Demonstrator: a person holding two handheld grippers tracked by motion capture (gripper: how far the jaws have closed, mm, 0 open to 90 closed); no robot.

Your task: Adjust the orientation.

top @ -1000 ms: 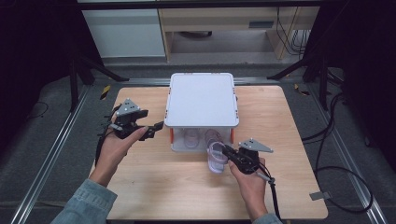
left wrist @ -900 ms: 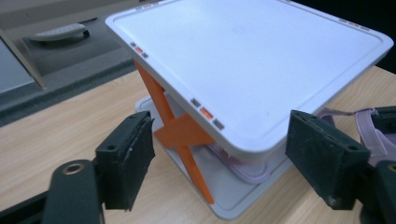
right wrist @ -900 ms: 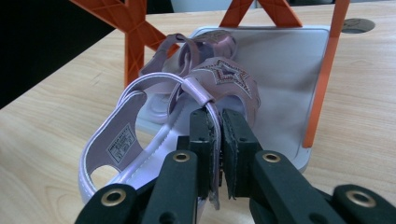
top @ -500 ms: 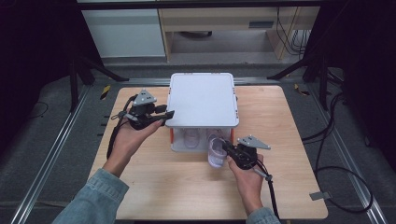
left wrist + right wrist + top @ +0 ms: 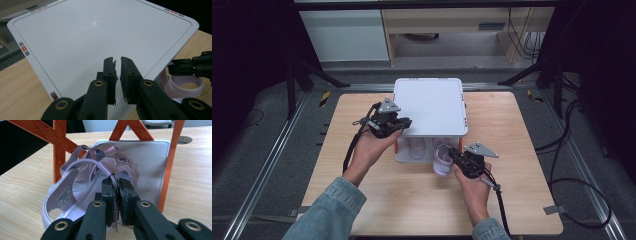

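Note:
A low shelf has a white top point(image 5: 429, 105) point(image 5: 87, 37) on orange legs point(image 5: 60, 145). A lilac sandal point(image 5: 443, 161) point(image 5: 65, 195) lies at its front opening, partly on the grey base plate point(image 5: 150, 165). My right gripper point(image 5: 453, 153) point(image 5: 116, 180) is shut on this sandal's strap. A second sandal point(image 5: 417, 147) sits farther in under the top. My left gripper point(image 5: 405, 123) point(image 5: 118, 60) hovers over the left front part of the white top. Its jaws have just been closing, with nothing between them.
The shelf stands on a wooden table point(image 5: 522, 130) with bare board on every side. In the left gripper view, the right gripper point(image 5: 193, 67) and the held sandal point(image 5: 185, 86) lie past the top's near corner. Cables trail from both grippers.
My left hand has moved right, from beside the shelf to over its white top, and its jaws have closed from wide open. The right hand and sandal have hardly moved.

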